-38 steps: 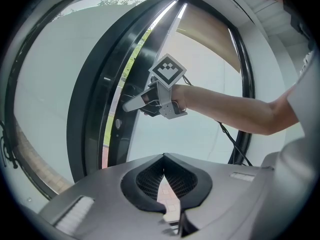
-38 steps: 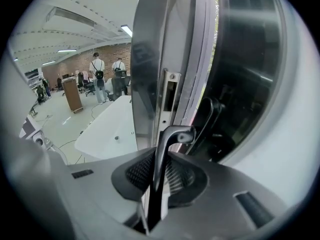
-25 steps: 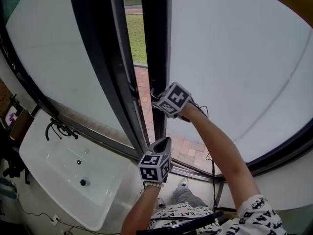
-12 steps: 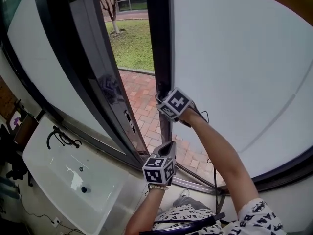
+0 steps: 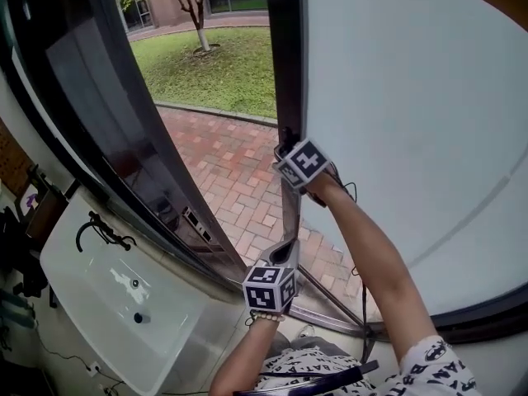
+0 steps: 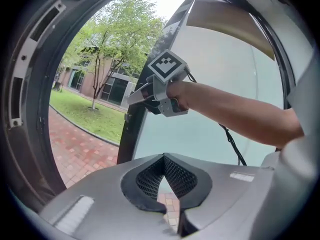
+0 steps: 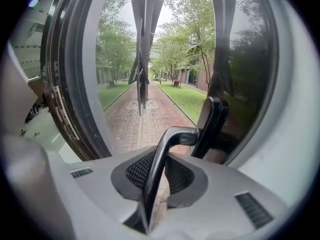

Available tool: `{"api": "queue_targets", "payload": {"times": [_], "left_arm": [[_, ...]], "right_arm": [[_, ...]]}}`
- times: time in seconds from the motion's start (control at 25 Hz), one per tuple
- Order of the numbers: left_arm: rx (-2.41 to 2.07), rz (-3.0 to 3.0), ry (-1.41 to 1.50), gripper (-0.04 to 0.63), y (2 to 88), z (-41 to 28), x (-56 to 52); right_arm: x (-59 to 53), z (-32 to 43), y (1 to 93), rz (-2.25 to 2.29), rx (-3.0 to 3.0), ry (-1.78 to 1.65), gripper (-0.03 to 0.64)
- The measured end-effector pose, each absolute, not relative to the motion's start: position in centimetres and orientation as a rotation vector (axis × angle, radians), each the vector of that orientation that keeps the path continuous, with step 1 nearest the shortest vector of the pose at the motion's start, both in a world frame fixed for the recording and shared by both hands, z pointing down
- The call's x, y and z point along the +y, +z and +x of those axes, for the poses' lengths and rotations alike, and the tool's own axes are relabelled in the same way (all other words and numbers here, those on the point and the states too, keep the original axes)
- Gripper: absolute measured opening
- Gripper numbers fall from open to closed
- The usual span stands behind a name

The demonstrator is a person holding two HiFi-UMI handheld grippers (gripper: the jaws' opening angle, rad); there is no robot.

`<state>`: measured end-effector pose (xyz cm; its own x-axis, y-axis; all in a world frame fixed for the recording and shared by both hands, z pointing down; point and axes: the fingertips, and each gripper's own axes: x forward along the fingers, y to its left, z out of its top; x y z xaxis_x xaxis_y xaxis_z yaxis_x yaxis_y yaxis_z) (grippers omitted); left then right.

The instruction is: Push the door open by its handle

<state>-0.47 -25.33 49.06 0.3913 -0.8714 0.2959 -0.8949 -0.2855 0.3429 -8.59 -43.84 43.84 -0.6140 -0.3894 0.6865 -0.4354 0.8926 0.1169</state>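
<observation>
The door (image 5: 396, 97) is the landmark here: a pale frosted panel in a dark frame, swung outward so that a wide gap shows between its free edge and the dark glass leaf (image 5: 107, 122) on the other side of the opening.

The door handle (image 7: 172, 136) is a dark lever mounted on the door's frame near that free edge. It bends out from its upright plate and runs down between the jaws of the right gripper (image 7: 160, 170). Those jaws are closed on the lever, with the mesh pads on either side of it and the grip taken on the long arm of the handle, away from the plate. In the head view this gripper's marker cube sits hard against the door's dark edge, with the bare forearm stretching back from it.

The left gripper (image 6: 164, 171) hangs lower and nearer the person than the handle, just short of the door's bottom corner and touching nothing. Its pads look to meet at the tip, though a thin slit of paving shows between them, and nothing is between them.

Beyond the door lie brick paving (image 5: 239, 172), a lawn (image 5: 223, 73) and a tree (image 5: 194, 7). On the inner side of the door, past the dark leaf, stands a white basin (image 5: 91, 304) with a black tap (image 5: 103, 231).
</observation>
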Motion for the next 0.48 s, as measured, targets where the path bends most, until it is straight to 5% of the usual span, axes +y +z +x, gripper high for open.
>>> {"api": "queue_targets", "payload": {"times": [0.48], "left_arm": [[-1.394,2.271,0.151,-0.015,50.5,1.0,-32.6]], "right_arm": [[-52.8,-2.4,44.0,0.748,-2.285,0.182,0.058]]}}
